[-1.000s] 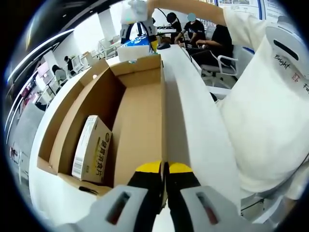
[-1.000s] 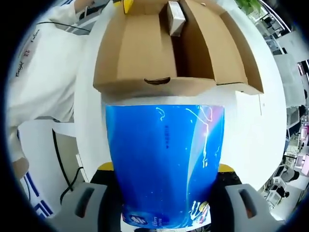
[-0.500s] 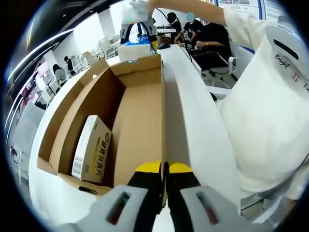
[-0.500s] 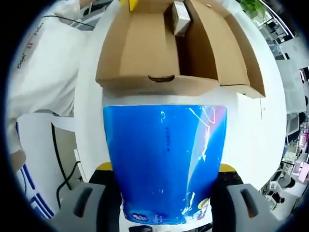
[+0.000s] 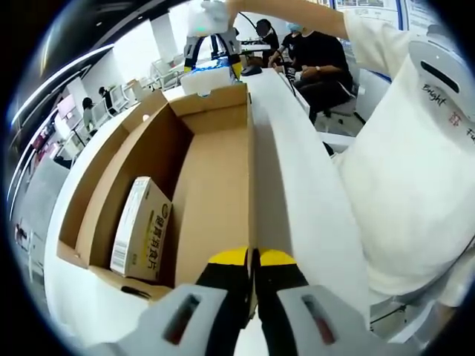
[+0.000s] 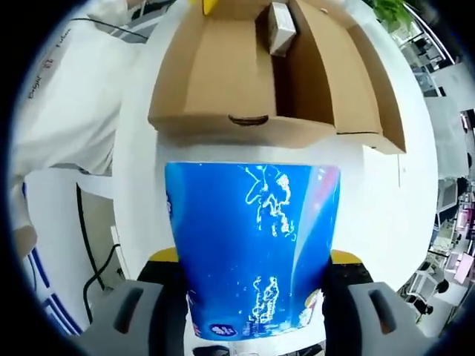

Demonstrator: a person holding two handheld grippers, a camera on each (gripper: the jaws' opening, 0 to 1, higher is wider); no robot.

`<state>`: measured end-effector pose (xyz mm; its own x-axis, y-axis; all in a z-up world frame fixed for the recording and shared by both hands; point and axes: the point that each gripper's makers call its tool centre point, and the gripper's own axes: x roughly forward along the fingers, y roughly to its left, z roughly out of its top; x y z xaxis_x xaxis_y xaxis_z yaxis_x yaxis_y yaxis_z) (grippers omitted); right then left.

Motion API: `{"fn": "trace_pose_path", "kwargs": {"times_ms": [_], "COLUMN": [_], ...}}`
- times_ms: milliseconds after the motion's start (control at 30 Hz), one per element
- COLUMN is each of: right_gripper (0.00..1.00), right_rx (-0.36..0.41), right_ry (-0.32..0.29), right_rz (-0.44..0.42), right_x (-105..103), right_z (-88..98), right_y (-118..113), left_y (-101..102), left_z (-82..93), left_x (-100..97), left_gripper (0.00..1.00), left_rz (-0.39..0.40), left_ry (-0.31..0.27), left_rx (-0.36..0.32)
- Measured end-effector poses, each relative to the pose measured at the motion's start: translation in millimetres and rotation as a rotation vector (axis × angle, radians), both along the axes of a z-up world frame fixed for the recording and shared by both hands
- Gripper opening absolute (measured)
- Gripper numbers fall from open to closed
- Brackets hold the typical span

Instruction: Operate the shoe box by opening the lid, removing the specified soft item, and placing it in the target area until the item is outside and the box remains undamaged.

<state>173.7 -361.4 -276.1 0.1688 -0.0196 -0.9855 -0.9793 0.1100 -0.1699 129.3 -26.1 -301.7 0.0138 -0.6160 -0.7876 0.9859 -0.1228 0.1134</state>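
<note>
Between the right gripper (image 6: 252, 271) jaws a blue soft pack (image 6: 252, 245) is pinched, held just outside the open cardboard box's (image 6: 223, 81) end wall over the white table (image 6: 386, 200), while the left gripper (image 5: 252, 259), jaws pressed together, sits at the box's opposite end.

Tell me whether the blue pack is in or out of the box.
Out. The blue pack sits between the right gripper's jaws over the white table, apart from the open box.
</note>
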Motion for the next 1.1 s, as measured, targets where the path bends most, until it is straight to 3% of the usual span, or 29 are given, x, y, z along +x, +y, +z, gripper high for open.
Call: {"fn": "trace_pose_path", "kwargs": {"times_ms": [333, 467, 700, 1100], "right_gripper": [0.72, 0.73, 0.73, 0.74], "right_rx": [0.004, 0.000, 0.006, 0.055], "right_ry": [0.001, -0.003, -0.014, -0.046], "right_rz": [-0.041, -0.006, -0.026, -0.039], "right_x": [-3, -3, 0, -5], "right_z": [0.1, -0.3, 1.2, 23.4], "right_y": [-2, -2, -2, 9], "left_y": [0, 0, -1, -1], "left_z": [0.3, 0.3, 0.1, 0.1], "left_x": [-0.5, -0.7, -1.8, -3.9], "left_gripper": [0.02, 0.02, 0.02, 0.01], "left_rz": [0.000, 0.000, 0.000, -0.001], "left_ry": [-0.004, -0.002, -0.003, -0.002], "left_rx": [-0.002, 0.000, 0.000, 0.002]}}
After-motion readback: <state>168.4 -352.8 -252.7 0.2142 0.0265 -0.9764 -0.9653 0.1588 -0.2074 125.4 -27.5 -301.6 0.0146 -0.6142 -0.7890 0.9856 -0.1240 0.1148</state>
